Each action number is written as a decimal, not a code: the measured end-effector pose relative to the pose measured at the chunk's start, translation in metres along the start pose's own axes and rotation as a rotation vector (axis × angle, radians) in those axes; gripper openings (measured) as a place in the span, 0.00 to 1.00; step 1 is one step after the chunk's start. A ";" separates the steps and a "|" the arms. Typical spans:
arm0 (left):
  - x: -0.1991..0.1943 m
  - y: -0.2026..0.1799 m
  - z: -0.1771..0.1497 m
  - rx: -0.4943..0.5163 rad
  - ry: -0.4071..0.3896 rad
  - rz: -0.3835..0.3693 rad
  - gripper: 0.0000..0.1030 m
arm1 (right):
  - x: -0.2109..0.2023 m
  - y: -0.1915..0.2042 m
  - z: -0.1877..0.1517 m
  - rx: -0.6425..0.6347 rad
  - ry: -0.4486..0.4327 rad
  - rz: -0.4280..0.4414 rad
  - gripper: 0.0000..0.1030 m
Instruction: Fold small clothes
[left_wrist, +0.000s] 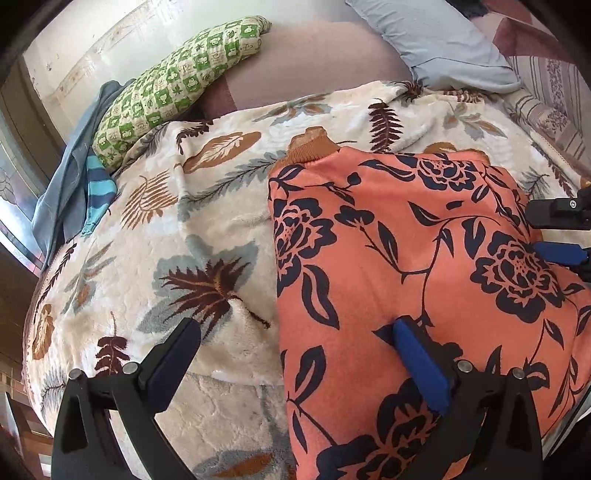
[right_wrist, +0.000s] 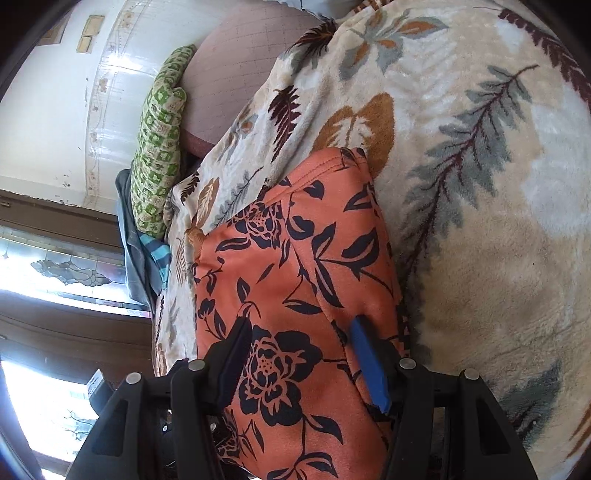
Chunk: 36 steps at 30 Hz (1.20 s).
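An orange garment with dark navy flowers (left_wrist: 406, 258) lies folded lengthwise on a leaf-patterned fleece blanket (left_wrist: 184, 258), its brown ribbed collar (left_wrist: 314, 146) at the far end. My left gripper (left_wrist: 295, 332) is open over the garment's near left edge, one finger over the blanket and the blue-padded finger over the cloth. My right gripper shows at the right edge of the left wrist view (left_wrist: 557, 232). In the right wrist view the right gripper (right_wrist: 299, 328) is open over the garment (right_wrist: 295, 258), holding nothing.
A green patterned pillow (left_wrist: 173, 88) and blue striped clothes (left_wrist: 96, 188) lie at the far left. A grey-blue pillow (left_wrist: 443, 40) lies at the far right. White wall (right_wrist: 48, 110) and a window (right_wrist: 55, 273) stand beyond the bed.
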<state>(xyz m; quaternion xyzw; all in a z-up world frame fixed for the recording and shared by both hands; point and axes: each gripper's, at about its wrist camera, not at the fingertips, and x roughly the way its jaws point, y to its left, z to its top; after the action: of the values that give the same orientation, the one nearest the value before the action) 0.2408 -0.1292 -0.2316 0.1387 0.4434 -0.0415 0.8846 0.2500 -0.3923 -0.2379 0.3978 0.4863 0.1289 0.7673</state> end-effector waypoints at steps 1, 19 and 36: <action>0.000 0.000 0.000 -0.001 -0.001 0.000 1.00 | 0.000 0.000 0.000 -0.003 0.000 -0.003 0.58; 0.001 0.002 0.000 -0.026 0.004 -0.013 1.00 | 0.002 0.002 -0.001 -0.011 -0.001 -0.009 0.58; 0.003 0.004 -0.001 -0.049 0.013 -0.023 1.00 | 0.002 0.002 -0.001 -0.011 -0.001 -0.009 0.58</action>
<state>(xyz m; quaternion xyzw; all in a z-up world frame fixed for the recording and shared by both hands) 0.2428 -0.1247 -0.2334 0.1122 0.4517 -0.0401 0.8842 0.2503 -0.3892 -0.2377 0.3914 0.4871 0.1280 0.7702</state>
